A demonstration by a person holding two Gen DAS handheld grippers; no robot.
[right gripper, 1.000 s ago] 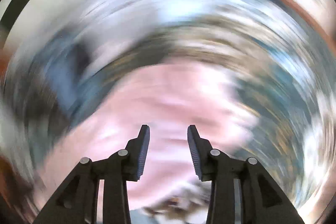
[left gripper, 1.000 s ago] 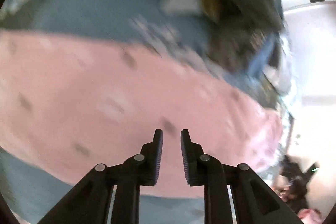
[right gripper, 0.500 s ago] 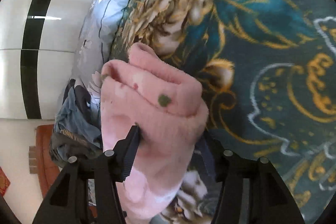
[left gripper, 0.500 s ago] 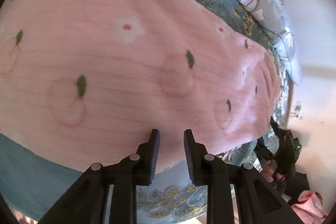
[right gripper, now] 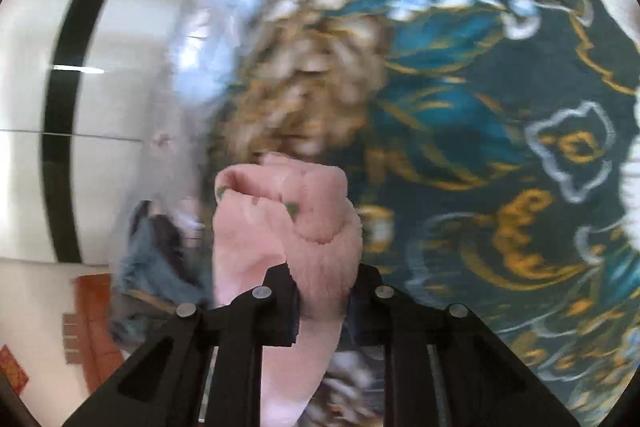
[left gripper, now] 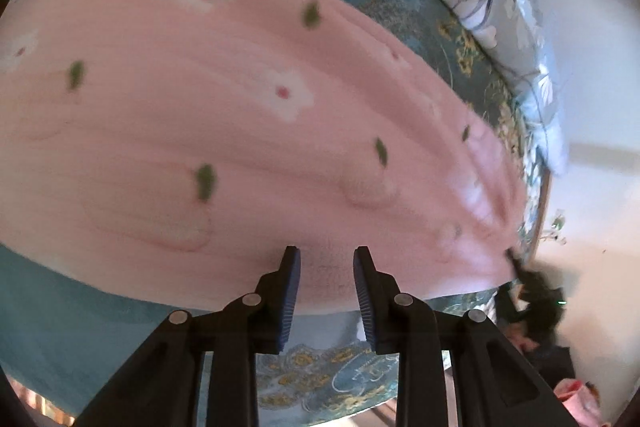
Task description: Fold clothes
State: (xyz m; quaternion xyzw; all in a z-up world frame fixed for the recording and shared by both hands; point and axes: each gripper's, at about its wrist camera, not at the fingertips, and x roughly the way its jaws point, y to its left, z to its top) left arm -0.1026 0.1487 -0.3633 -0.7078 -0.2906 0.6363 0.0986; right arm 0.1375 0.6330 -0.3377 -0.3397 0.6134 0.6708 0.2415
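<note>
Step in hand: the end of the pink fleece garment [right gripper: 288,227] should be kept pinched tight and lifted slowly, so the soft cloth is not dropped.
Right gripper [right gripper: 322,301]: its jaws have just been closing and are now clamped on the bunched pink end.
Left gripper [left gripper: 326,267]: its jaws have just been opening a little and stand apart; nothing is held.
Where the garment lies: it is spread flat on the flowered bedspread [left gripper: 60,327], with its near edge just under the left gripper's tips.

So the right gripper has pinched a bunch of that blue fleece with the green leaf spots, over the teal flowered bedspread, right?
Not quite: the fleece is pink, not blue. The right wrist view shows the right gripper, whose jaws have just been closing, pinching it over the teal flowered bedspread.
</note>
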